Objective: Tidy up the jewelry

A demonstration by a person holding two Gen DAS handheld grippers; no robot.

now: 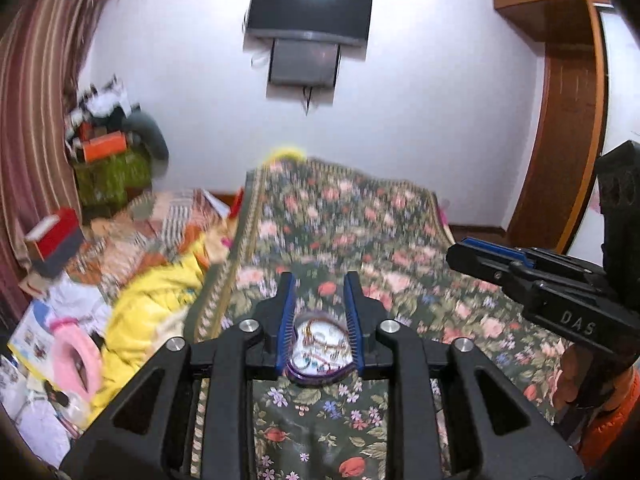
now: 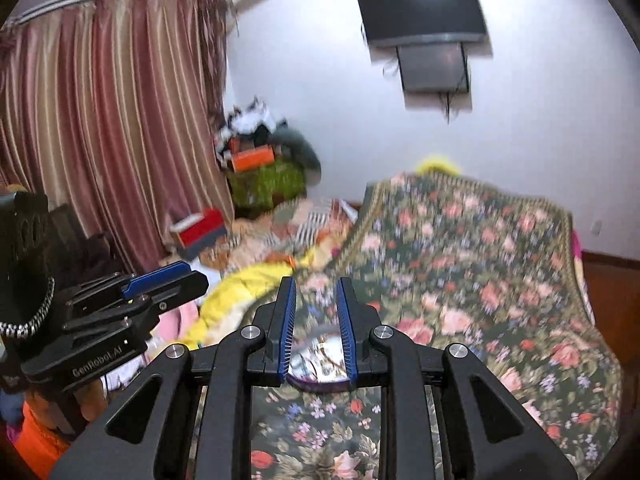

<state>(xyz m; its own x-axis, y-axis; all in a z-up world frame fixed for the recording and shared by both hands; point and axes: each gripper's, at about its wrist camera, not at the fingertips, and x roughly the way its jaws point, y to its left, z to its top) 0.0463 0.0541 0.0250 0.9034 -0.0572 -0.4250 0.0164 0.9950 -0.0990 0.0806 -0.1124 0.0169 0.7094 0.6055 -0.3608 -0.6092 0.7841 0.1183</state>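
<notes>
Left wrist view: the heart-shaped jewelry dish [image 1: 320, 344] is pinched by its purple rim between the pads of the left tool [image 1: 320, 278], above the near end of the bed [image 1: 360, 216]. A similar purple-rimmed piece [image 2: 320, 360] is gripped by the right tool [image 2: 316, 282] (whether it is a lid cannot be told). If a dish is tilted, or the smooth rim slips, the chains could be spilled into the floral blanket and lost in its pattern. The bed is soft and uneven. A yellow cloth [image 1: 152, 300] lies along its left edge, with a striped curtain [image 2: 120, 100] and a television [image 2: 420, 8] behind.
</notes>
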